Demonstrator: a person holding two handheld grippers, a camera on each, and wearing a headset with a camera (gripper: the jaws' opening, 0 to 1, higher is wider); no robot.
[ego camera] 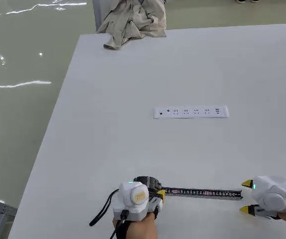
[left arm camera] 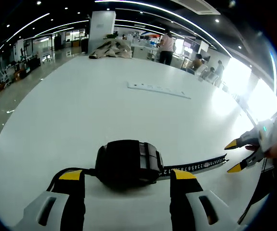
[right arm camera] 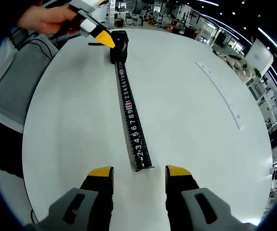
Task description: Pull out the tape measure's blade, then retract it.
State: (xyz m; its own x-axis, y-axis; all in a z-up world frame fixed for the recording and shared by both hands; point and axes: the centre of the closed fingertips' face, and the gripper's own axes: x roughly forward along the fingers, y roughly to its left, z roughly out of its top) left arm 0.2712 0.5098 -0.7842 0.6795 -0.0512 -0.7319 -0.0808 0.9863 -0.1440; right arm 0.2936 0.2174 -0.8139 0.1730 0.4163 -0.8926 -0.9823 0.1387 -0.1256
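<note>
Counted one tape measure (ego camera: 147, 183), one white power strip (ego camera: 191, 112), one crumpled beige garment (ego camera: 133, 22) and two grippers on the white table (ego camera: 133, 99). Found the tape measure's black case (left arm camera: 128, 161) at the table's 6 o'clock edge, between the spread jaws of the left gripper (left arm camera: 127, 174), with narrow gaps on both sides. Saw the blade (ego camera: 202, 192) drawn out flat toward 3 o'clock, tip just ahead of the right gripper (right arm camera: 139, 172), jaws parted and gripping nothing. Noted the power strip at 12 o'clock from the blade, the garment at 11 o'clock on the far edge.
</note>
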